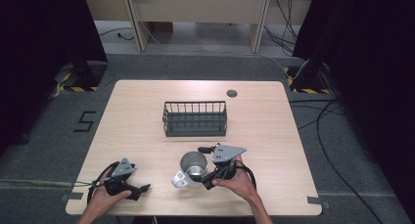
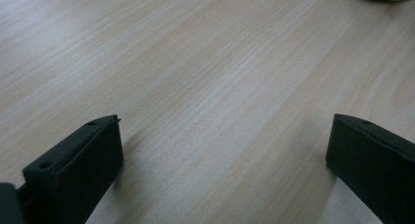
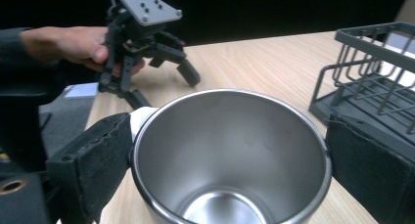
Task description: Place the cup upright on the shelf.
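On a pale wooden table [image 1: 147,116], the right gripper [image 3: 230,160] brackets an upright white mug with a shiny steel lining [image 3: 230,150], its jaws flanking the rim near the table's front edge. The left gripper [image 2: 222,150] rests apart, jaws released over bare wood, while a dark wire basket [image 1: 195,118] stands just beyond the mug.

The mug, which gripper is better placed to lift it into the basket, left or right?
Right. The right gripper already has its jaws on either side of the mug, with the basket just beyond. The left gripper rests open on the table, off to the mug's side.
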Action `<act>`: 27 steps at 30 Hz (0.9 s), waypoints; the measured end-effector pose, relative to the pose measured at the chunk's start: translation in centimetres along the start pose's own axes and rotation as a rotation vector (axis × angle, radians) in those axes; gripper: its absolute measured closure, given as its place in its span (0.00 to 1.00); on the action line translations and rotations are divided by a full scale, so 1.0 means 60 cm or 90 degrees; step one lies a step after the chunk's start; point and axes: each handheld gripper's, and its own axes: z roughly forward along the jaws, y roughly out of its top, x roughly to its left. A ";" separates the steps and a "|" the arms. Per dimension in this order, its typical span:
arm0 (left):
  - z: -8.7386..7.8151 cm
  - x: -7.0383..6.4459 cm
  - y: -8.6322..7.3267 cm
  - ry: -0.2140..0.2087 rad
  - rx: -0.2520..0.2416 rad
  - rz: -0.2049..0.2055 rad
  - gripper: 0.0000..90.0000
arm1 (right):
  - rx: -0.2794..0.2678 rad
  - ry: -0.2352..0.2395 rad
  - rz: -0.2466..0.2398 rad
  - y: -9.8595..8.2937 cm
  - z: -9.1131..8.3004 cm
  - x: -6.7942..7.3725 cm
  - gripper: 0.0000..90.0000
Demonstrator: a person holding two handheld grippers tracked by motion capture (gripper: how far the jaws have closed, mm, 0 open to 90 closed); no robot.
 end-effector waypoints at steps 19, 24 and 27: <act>0.000 0.000 0.000 0.000 0.000 0.000 0.00 | 0.002 -0.233 0.050 0.004 0.012 0.077 0.06; 0.000 0.000 0.000 0.000 0.000 0.000 0.00 | -0.003 -0.202 0.043 0.004 0.015 0.064 0.05; 0.000 0.000 0.000 0.000 0.000 0.000 0.00 | 0.001 -0.185 0.042 0.005 0.022 0.057 0.03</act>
